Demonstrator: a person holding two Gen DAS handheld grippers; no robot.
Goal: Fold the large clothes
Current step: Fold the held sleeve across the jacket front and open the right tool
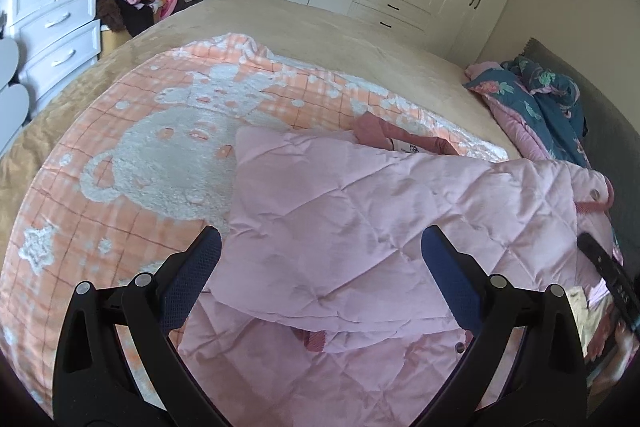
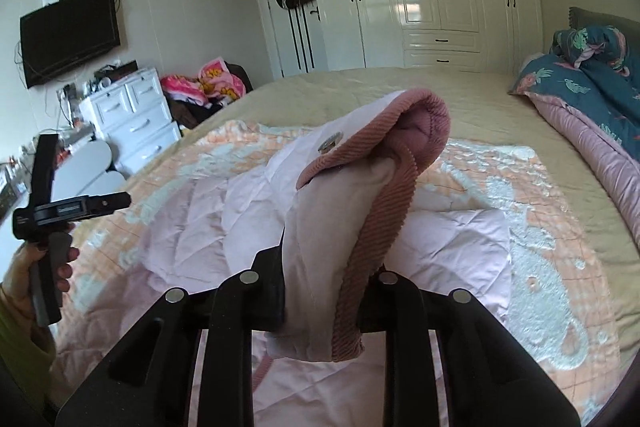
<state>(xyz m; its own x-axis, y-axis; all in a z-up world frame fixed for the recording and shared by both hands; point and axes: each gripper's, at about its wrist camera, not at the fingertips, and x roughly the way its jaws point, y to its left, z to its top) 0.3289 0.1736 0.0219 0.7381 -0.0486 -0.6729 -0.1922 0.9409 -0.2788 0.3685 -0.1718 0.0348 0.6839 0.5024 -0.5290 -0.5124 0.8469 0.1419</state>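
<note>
Here, a pink quilted jacket lies partly folded on an orange-and-white bear-print blanket spread over the bed. The right gripper has its fingers closed on the jacket's corduroy-trimmed edge, lifted clear of the bed, with a snap button showing. The left gripper hovers above the jacket body, fingers spread wide and holding nothing. The step in hand appears to be carrying one side across the body. The next move likely calls for laying the lifted edge flat and square, with the left gripper free to pin or smooth the layer beneath.
</note>
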